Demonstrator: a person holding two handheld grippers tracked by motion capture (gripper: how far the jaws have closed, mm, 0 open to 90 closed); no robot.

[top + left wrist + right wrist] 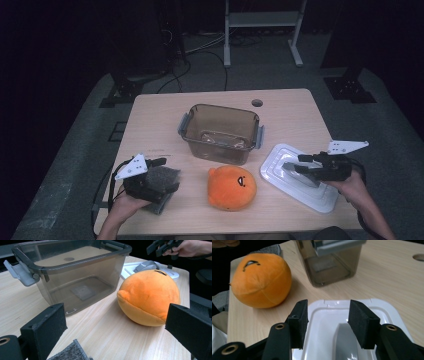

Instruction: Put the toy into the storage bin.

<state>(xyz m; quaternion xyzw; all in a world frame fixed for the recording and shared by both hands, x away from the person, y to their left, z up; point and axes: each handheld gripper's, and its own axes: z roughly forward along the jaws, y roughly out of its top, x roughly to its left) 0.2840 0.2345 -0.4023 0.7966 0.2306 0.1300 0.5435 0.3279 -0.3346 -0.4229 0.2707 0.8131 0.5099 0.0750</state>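
My left tongs [161, 171] sit wide open over a grey cloth [162, 181] at the desk's [155, 125] near-left; plush [231, 187] lies right of them, empty bin [220, 131] behind. Right tongs [327, 316] are open, straddling the lid's [384, 315] grey handle [345, 340], which runs along the jaws' line. Right gripper view shows that straddle; the high view doesn't.
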